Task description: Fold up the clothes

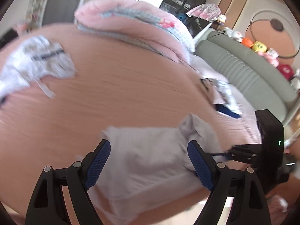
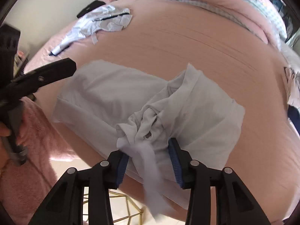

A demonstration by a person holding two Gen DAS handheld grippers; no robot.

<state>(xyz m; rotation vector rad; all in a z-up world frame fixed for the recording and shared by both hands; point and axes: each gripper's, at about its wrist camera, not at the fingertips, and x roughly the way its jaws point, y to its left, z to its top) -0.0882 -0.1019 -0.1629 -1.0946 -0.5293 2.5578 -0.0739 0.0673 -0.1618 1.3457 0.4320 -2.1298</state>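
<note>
A pale lilac garment (image 1: 150, 161) (image 2: 105, 93) lies on the pink bed sheet (image 1: 116, 97) (image 2: 187, 45) near the bed's front edge, flat on the left and bunched at its right end. My left gripper (image 1: 149, 143) hovers over the flat part, open, its blue pads (image 1: 99, 161) wide apart with nothing pinched. In the right wrist view the left gripper (image 2: 72, 65) shows side-on over the garment's left corner. My right gripper (image 2: 147, 147) is open astride the bunched folds (image 2: 148, 120); a blurred white strip (image 2: 151, 170) hangs between its fingers. The right gripper (image 1: 236, 151) also appears at the right in the left wrist view.
A white garment with dark trim (image 1: 37, 61) (image 2: 101, 22) lies crumpled at the far left of the bed. A folded pink quilt (image 1: 131, 22) (image 2: 215, 1) sits at the back. More clothes (image 1: 223, 97) (image 2: 292, 90) are heaped at right by a green headboard (image 1: 243, 69). A pink rug (image 2: 37, 150) and gold wire stand (image 2: 123, 206) are below.
</note>
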